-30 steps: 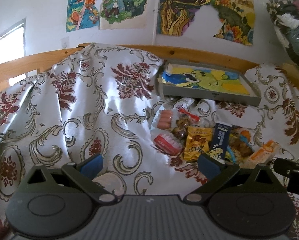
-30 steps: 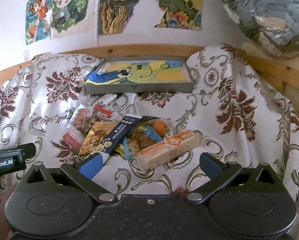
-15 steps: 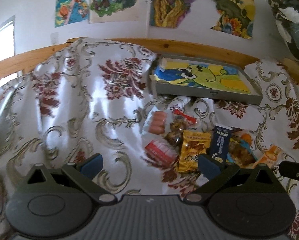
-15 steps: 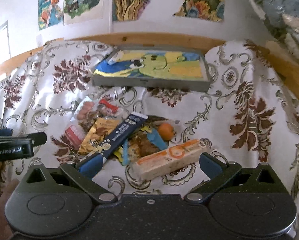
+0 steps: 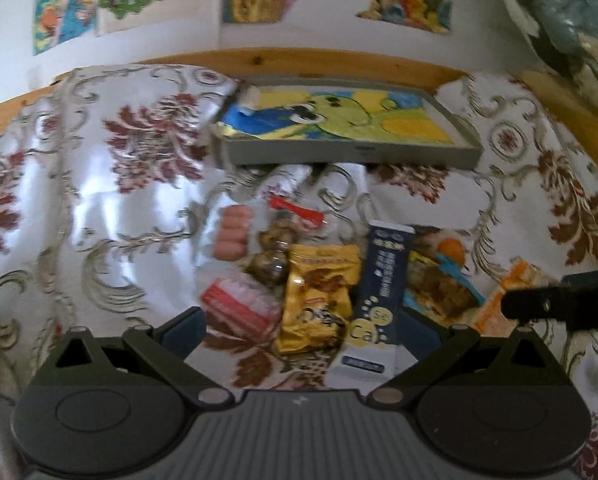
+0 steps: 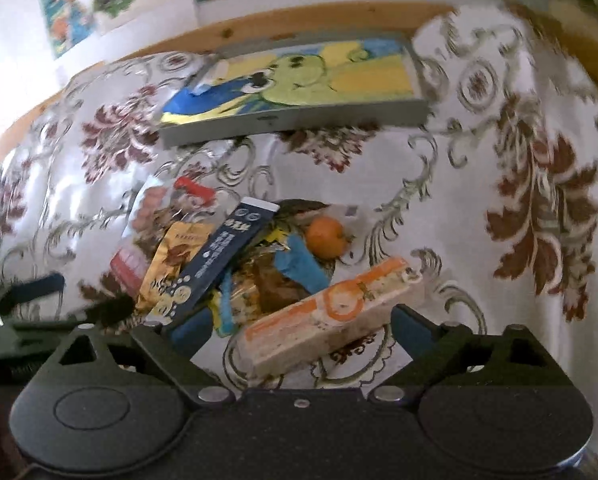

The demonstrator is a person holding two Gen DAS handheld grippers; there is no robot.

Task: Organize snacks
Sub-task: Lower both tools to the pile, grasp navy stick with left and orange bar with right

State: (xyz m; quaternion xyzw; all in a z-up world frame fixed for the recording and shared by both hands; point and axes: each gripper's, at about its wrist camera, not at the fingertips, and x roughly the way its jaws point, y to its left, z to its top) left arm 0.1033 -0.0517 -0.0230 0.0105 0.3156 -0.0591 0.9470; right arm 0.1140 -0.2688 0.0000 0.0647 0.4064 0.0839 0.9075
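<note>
Snack pile (image 5: 331, 280) sits on the flowered cloth (image 5: 111, 200), just near of the gray tray (image 5: 347, 156). Take one outer item per grab, not the heap. Right gripper (image 6: 299, 322): jaws wide apart, straddling the orange-and-white bar (image 6: 331, 312), not clamped. Left gripper (image 5: 303, 326): jaws wide apart over the yellow packet (image 5: 319, 300) and dark blue box (image 5: 383, 292), holding nothing.

Daylight from the left puts white glare on the shiny cloth (image 5: 99, 184). Both views are motion-blurred. Fisheye bends the edges and darkens the corners.
</note>
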